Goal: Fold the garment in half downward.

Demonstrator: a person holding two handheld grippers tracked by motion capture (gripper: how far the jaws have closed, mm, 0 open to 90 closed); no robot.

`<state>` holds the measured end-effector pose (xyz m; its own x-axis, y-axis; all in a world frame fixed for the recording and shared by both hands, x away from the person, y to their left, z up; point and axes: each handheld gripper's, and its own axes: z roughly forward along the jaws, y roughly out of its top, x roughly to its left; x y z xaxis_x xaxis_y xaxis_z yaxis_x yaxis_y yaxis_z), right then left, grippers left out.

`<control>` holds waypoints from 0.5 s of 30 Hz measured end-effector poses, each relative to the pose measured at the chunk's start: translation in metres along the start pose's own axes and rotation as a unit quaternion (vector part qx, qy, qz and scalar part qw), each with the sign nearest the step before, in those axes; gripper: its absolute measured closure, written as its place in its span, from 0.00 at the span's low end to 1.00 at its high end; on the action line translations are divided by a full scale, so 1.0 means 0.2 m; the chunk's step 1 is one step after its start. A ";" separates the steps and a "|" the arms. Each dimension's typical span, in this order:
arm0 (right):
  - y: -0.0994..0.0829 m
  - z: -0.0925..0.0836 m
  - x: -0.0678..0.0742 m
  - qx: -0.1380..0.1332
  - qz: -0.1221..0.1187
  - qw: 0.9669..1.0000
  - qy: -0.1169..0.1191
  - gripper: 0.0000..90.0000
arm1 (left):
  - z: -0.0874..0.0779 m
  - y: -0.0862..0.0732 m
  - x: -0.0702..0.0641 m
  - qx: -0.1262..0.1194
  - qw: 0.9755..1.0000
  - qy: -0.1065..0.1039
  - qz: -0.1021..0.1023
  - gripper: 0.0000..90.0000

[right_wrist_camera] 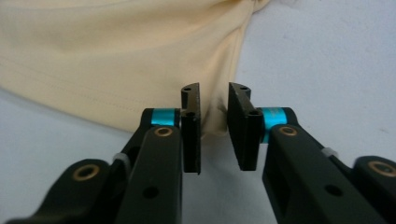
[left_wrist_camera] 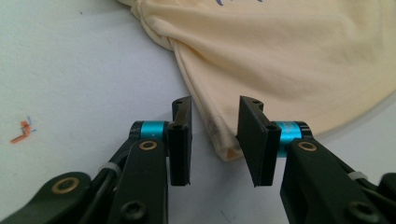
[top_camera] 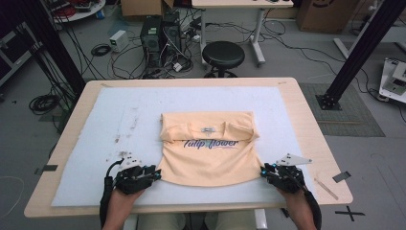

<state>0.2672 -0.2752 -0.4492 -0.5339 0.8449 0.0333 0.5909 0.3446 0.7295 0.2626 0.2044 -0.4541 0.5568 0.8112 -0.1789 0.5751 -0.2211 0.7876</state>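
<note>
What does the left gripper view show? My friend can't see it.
Two black jaws of the left gripper stand slightly apart around the bottom corner of a pale yellow T-shirt lying on a white mat.

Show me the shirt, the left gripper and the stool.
shirt (top_camera: pixel 210 163), high view, lower front panel.
left gripper (left_wrist_camera: pixel 214 140), left gripper view, midway between fingertips.
stool (top_camera: pixel 222 52), high view, seat top.

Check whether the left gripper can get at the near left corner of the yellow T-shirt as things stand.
Probably yes. The left gripper already has its jaws on either side of the T-shirt corner, a gap still showing, with nothing on the white mat in the way.
</note>
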 end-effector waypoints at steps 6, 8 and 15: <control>0.00 -0.04 0.03 -0.006 -0.023 1.000 0.000 0.96 | -0.04 -0.01 -0.05 -0.002 1.000 0.008 0.026 0.95; 0.01 -0.07 0.05 -0.014 -0.025 1.000 -0.002 0.96 | -0.06 -0.02 -0.06 -0.007 1.000 0.007 0.027 0.95; -0.03 -0.13 0.10 0.003 -0.021 1.000 -0.011 0.96 | -0.12 -0.06 -0.09 0.000 1.000 -0.001 0.027 0.95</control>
<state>0.2375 -0.2717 -0.4343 -0.5456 0.8380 -0.0130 0.5710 0.3830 0.7262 0.2318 0.2054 -0.4461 0.5871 0.7977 -0.1375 0.5449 -0.2639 0.7959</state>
